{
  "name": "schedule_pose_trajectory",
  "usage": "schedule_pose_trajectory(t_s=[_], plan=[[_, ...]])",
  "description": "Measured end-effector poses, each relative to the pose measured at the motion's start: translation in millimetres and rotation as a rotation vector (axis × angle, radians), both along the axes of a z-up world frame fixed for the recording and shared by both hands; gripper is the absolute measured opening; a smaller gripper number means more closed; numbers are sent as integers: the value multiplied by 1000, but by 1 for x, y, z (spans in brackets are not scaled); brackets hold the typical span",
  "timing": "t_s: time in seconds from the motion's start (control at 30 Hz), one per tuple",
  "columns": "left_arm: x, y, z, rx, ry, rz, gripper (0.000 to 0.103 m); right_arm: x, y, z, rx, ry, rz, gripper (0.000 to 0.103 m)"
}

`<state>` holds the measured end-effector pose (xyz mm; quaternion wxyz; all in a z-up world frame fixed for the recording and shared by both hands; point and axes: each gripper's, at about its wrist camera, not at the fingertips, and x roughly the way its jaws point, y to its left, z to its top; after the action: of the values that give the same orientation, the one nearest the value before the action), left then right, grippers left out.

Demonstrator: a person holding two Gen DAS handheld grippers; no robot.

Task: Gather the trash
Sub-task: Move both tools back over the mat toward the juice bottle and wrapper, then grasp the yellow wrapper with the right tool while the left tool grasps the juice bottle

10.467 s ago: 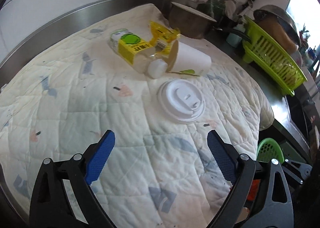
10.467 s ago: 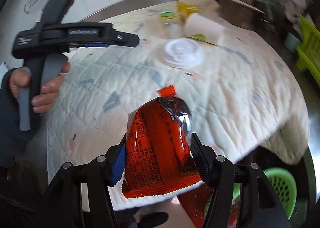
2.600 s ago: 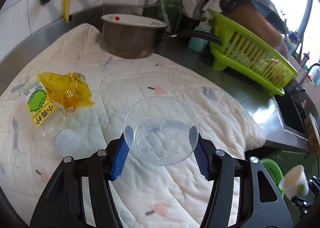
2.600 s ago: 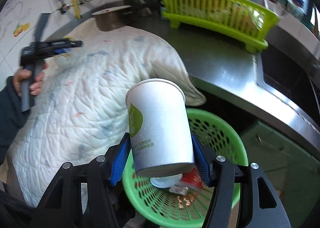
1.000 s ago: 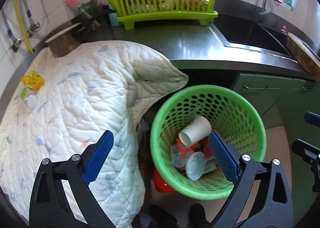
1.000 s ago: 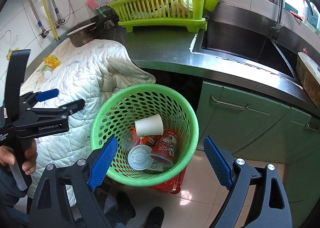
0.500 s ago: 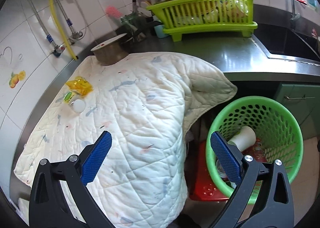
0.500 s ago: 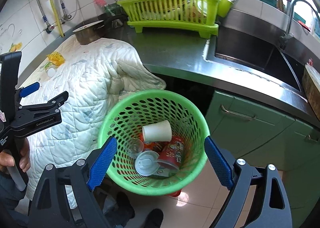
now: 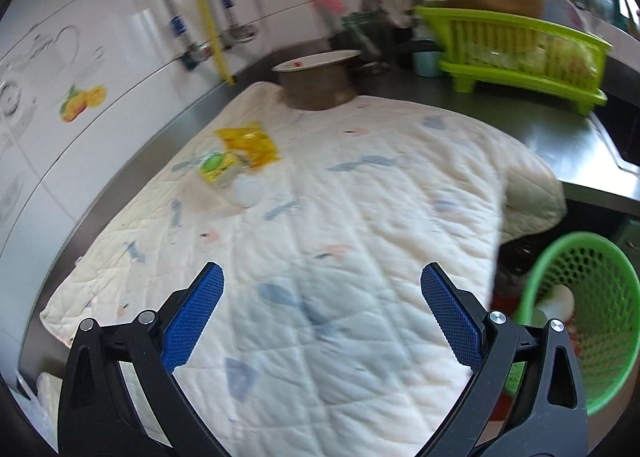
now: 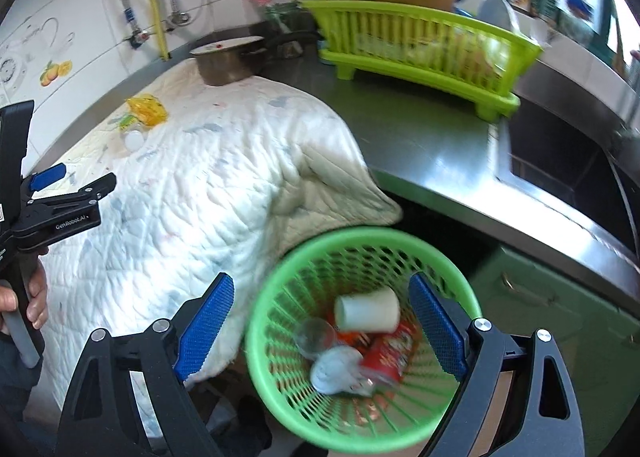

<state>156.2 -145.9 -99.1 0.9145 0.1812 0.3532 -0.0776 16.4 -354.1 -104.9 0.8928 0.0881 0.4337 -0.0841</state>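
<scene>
A crumpled yellow wrapper [image 9: 248, 144] and a plastic bottle with a yellow-green label [image 9: 230, 176] lie on the white quilted cloth [image 9: 360, 225] at the far left; they also show in the right wrist view [image 10: 146, 109]. My left gripper [image 9: 322, 297] is open and empty above the near part of the cloth. My right gripper [image 10: 322, 311] is open and empty above the green basket [image 10: 280, 277], which holds a white paper cup [image 10: 366, 313], a clear cup, a white lid and red wrappers. The basket also shows in the left wrist view [image 9: 592, 337].
A metal pot [image 9: 318, 83] stands at the cloth's far edge. A green dish rack [image 9: 508, 53] with a steel bowl on top sits on the steel counter [image 10: 432, 145]. The sink [image 10: 560, 161] lies to the right. Green cabinet doors are below the counter.
My left gripper has swung back over the cloth toward the wrapper and bottle. My right gripper has come closer over the basket. Both stay open and empty.
</scene>
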Motion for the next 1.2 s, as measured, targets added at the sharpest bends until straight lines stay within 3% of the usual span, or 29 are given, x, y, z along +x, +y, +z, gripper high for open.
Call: schedule_pose_trajectory(t_s=[0.43, 0.77, 1.2], plan=[[89, 159, 10, -50, 1, 341, 98, 166, 93, 14, 33, -63, 278, 86], [114, 221, 2, -69, 36, 437, 98, 299, 180, 21, 64, -102, 435, 83], [131, 257, -15, -136, 93, 495, 98, 411, 229, -24, 31, -29, 415, 75]])
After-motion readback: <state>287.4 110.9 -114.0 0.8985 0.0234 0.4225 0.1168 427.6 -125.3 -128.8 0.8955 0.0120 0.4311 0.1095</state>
